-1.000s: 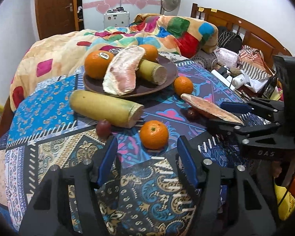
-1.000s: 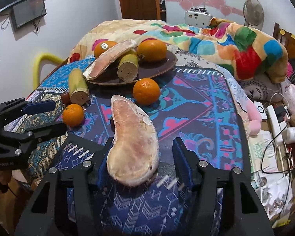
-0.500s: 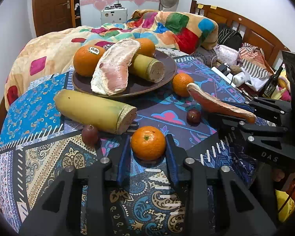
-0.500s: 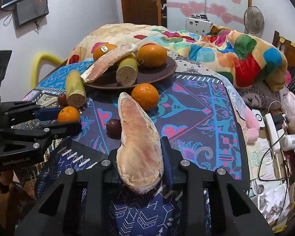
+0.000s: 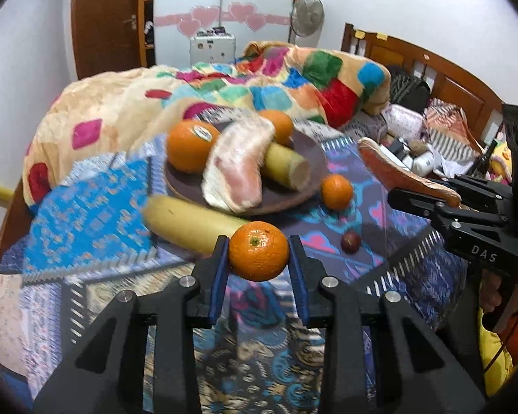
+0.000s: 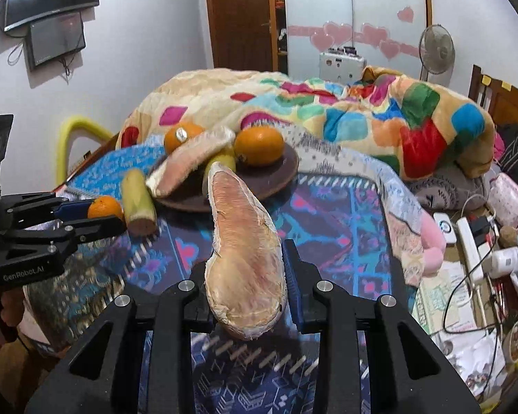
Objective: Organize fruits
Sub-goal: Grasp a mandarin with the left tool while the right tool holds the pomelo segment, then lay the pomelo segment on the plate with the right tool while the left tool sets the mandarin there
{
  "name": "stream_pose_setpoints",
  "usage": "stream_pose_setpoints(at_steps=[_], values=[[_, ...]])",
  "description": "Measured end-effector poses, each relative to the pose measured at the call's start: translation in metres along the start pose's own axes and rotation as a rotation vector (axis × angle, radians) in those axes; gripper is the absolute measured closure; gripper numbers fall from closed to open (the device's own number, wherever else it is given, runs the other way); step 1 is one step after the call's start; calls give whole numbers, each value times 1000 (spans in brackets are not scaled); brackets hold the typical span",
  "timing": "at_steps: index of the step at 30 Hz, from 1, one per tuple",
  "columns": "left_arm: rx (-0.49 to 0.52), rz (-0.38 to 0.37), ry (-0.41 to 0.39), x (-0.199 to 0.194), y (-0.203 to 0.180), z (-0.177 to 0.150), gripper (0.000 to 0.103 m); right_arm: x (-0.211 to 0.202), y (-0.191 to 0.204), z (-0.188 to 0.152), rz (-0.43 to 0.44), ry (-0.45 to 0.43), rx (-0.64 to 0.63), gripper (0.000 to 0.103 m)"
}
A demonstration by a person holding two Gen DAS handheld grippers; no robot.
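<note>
My left gripper point(image 5: 258, 262) is shut on a small orange point(image 5: 258, 255) and holds it above the patterned cloth. My right gripper point(image 6: 248, 283) is shut on a pomelo wedge point(image 6: 247, 252), lifted off the cloth; it also shows at the right in the left wrist view point(image 5: 404, 176). A brown plate point(image 5: 310, 158) behind holds two oranges point(image 5: 188, 150), a pomelo wedge point(image 5: 238, 176) and a sugarcane piece point(image 5: 286, 165). A long sugarcane piece point(image 5: 190, 222), another orange point(image 5: 336, 191) and a small dark red fruit point(image 5: 350, 241) lie on the cloth.
A colourful quilt point(image 5: 259, 86) is piled behind the plate. At the right are a wooden headboard point(image 5: 449, 79), a power strip point(image 6: 473, 241), cables and clutter. A yellow bar point(image 6: 76, 131) stands at the left edge.
Both grippers closed on their fruits, and both have since lifted them off the cloth: the left with the orange, the right with the pomelo wedge.
</note>
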State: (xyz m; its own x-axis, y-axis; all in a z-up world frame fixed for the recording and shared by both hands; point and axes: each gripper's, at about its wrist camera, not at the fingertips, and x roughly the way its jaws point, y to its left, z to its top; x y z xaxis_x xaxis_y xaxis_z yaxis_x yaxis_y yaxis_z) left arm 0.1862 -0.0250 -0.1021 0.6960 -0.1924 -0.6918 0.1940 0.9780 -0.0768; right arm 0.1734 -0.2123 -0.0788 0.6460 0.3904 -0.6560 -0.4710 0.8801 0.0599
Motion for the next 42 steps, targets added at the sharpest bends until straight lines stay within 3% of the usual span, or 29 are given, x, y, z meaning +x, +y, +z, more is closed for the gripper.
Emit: stream_pose_setpoints(at_steps=[5, 14, 32, 40, 42], values=[[-15, 33, -40, -4, 14, 16, 70, 0, -1, 18, -14, -42, -8, 75], [-22, 71, -27, 25, 35, 32, 70, 24, -2, 47, -28, -71, -24, 75], [-15, 95, 19, 71, 55, 53, 70, 95, 1, 74, -50, 15, -66, 74], [-27, 99, 27, 77, 56, 55, 70, 97, 2, 73, -41, 39, -69, 68], [-28, 96, 33, 78, 58, 56, 70, 96, 4, 72, -38, 41, -72, 59]])
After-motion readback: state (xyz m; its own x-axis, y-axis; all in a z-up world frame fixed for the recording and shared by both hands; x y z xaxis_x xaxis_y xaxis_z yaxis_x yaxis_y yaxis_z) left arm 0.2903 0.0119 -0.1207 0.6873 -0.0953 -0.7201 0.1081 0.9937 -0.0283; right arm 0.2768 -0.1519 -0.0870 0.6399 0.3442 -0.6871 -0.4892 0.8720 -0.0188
